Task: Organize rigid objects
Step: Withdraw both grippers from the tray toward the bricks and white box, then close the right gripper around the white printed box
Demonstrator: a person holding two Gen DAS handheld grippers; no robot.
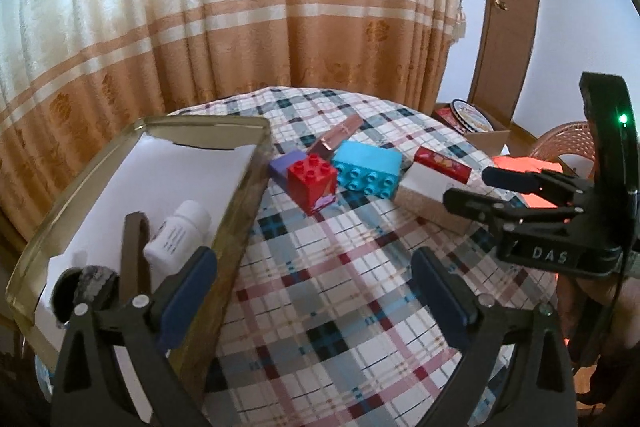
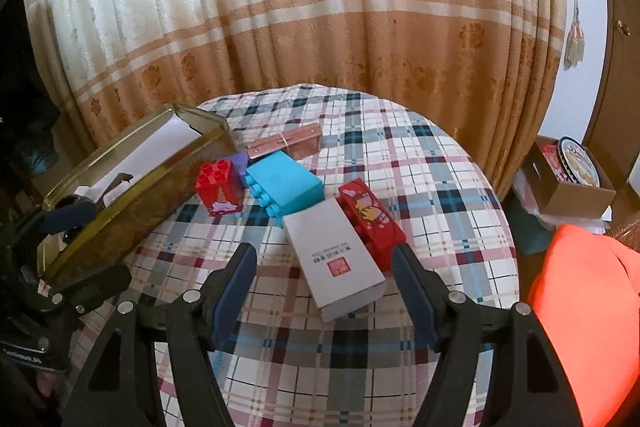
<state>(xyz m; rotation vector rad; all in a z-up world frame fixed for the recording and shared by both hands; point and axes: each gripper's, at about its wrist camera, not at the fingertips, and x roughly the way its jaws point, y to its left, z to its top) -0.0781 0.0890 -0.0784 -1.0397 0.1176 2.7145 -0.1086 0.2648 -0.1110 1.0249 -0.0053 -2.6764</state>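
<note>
On the plaid table, a gold tin tray (image 1: pixel 240 187) lined with white paper holds a white bottle (image 1: pixel 180 233), a brown strip and a dark round thing. Beside it lie a red brick (image 1: pixel 312 183), a purple brick (image 1: pixel 282 165), a turquoise brick (image 1: pixel 368 167), a pink bar (image 1: pixel 338 139), a grey-white box (image 2: pixel 334 257) and a red box (image 2: pixel 370 223). My left gripper (image 1: pixel 314 291) is open and empty, over the tray's right rim. My right gripper (image 2: pixel 324 291) is open and empty, its jaws either side of the grey-white box's near end; it also shows in the left wrist view (image 1: pixel 466 189).
A striped curtain (image 2: pixel 320 47) hangs behind the table. A cardboard box (image 2: pixel 572 183) with a round tin stands at the right, near a wooden door. An orange cloth (image 2: pixel 584 307) lies at the table's right edge. The tray also shows in the right wrist view (image 2: pixel 132 187).
</note>
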